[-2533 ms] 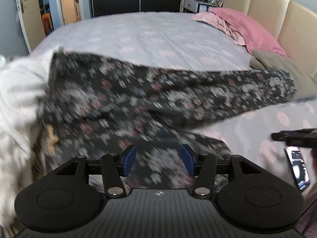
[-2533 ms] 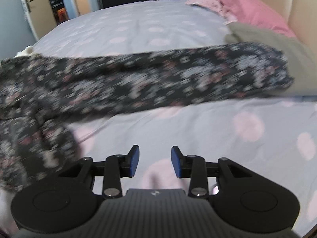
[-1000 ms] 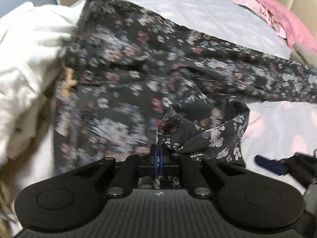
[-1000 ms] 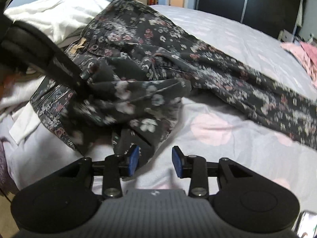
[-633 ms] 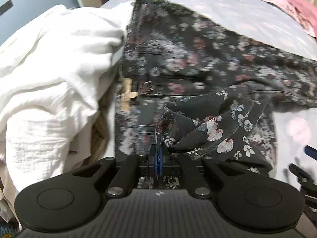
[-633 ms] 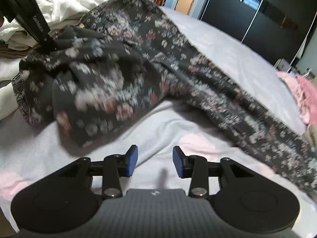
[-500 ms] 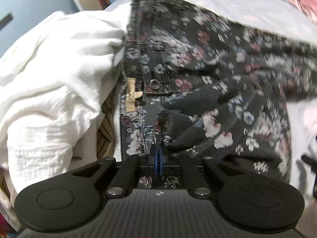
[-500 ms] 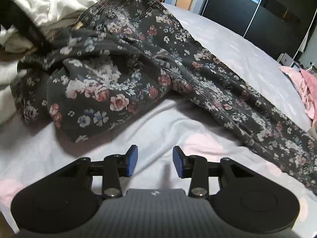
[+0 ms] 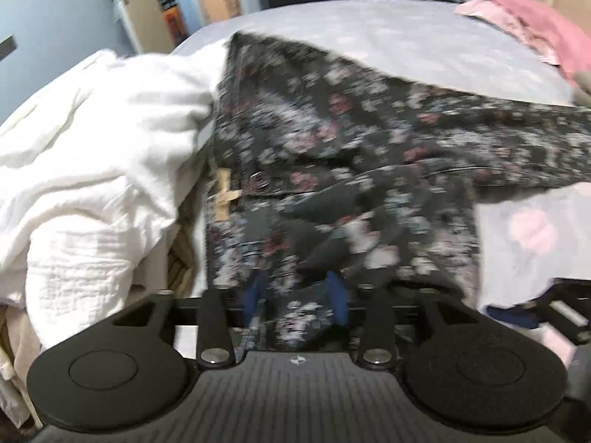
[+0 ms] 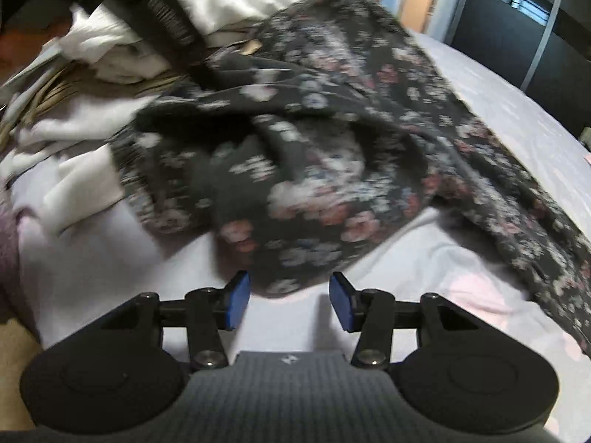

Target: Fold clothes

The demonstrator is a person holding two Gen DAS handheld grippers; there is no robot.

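Bedroom scene: wide bed with pale lilac pink-dotted sheet (image 9: 388,33) carries everything I see. Dark floral-print cotton trousers (image 9: 332,140) lie across the bed, waistband end bunched at the near edge, one leg running away toward the pink pillow (image 9: 535,26). Crumpled white textured fabric pile (image 9: 92,140) touches the trousers on the waistband side. My left gripper (image 9: 295,295) sits over the bunched trouser cloth; jaws apart, cloth lying between the blue pads, not pinched. My right gripper (image 10: 289,301) hovers over the sheet just beside the folded trouser edge (image 10: 280,284); jaws apart, nothing between them. Both views motion-blurred.
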